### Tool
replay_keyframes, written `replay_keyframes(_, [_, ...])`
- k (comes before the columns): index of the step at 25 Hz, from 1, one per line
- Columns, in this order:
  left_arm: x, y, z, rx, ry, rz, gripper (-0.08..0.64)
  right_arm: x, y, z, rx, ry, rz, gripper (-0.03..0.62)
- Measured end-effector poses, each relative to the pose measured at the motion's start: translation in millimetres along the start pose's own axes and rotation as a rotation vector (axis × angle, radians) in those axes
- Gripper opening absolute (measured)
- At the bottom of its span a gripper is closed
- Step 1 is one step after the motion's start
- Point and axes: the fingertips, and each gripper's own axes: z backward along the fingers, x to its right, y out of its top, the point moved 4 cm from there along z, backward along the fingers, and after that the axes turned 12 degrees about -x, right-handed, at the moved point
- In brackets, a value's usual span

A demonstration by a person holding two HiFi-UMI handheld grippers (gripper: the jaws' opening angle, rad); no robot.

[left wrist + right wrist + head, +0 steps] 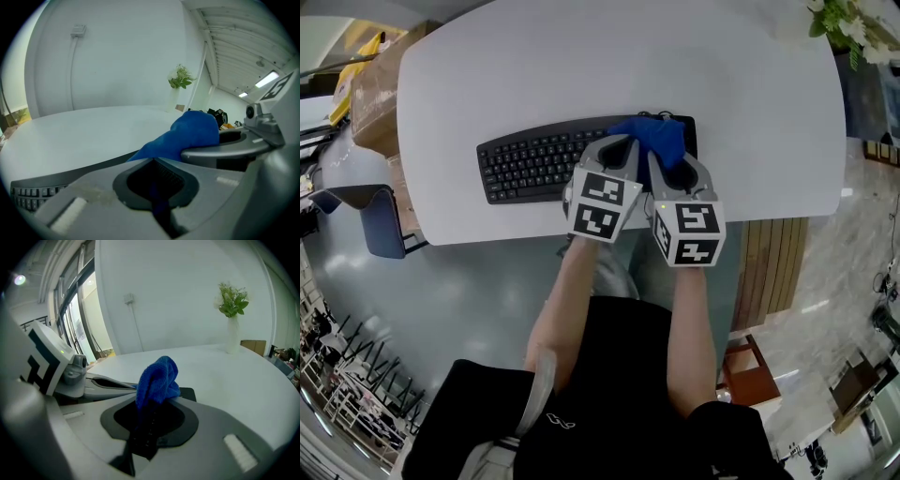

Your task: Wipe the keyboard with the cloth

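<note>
Cloth: blue, bunched, sitting on the right end of the keyboard. Left tool and right tool are side by side, nearly touching, each with jaws closed on a fold of it (both tool views show blue fabric running down into the pinched slot). The two-point hold probably stops the wad rolling or slipping out under a stroke, and lets it be pressed onto the keys. Tools come in low from the near edge, so the cloth bulges up ahead of the jaws rather than lying spread; contact patch on the keys looks small. Most of the keyboard to the left is uncovered, so I'd judge the wipe is at its right-hand end. Keyboard lies parallel and close to the near edge of the tabletop, which is white, rounded and matte. Vase of greenery at its far right corner. Beyond: white wall, cardboard box and blue chair to the left, glossy grey floor.
</note>
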Motion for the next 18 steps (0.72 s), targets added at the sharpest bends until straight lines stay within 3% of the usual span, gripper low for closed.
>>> replay_keyframes(10, [34.8, 12.6, -14.1, 0.021, -0.047, -0.017, -0.004, 33.3, -6.5, 20.9, 0.014, -0.045, -0.026, 0.089])
replay_keyframes(14, [34.2, 16.8, -4.4, 0.055, -0.025, -0.031, -0.004, 29.8, 9.4, 30.2, 0.054, -0.054, 0.007, 0.086])
replay_keyframes(18, [14.5, 16.1, 15.0, 0.093, 0.02, -0.006, -0.003, 10.0, 37.5, 35.5, 0.108, -0.012, 0.066, 0.086])
